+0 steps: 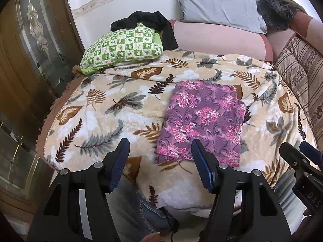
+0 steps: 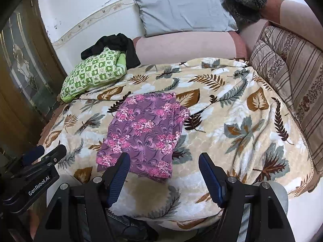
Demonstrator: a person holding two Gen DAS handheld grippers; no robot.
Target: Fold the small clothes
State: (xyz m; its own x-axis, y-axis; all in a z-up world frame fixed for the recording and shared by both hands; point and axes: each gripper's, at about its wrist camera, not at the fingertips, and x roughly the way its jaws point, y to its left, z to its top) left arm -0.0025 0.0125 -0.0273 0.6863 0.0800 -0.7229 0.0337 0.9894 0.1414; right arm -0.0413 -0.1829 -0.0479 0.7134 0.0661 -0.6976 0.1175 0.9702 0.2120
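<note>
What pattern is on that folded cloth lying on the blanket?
The folded cloth is purple with swirls and pink flower clusters, clearest in the left wrist view.

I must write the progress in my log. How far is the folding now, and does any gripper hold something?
Done, it seems: the purple floral garment lies folded into a flat rectangle on the leaf-patterned blanket. In hand: nothing. The left gripper and the right gripper are both open and hold nothing, near its front edge. Perhaps left: a black garment lies crumpled, unfolded, behind the green checked pillow.
</note>
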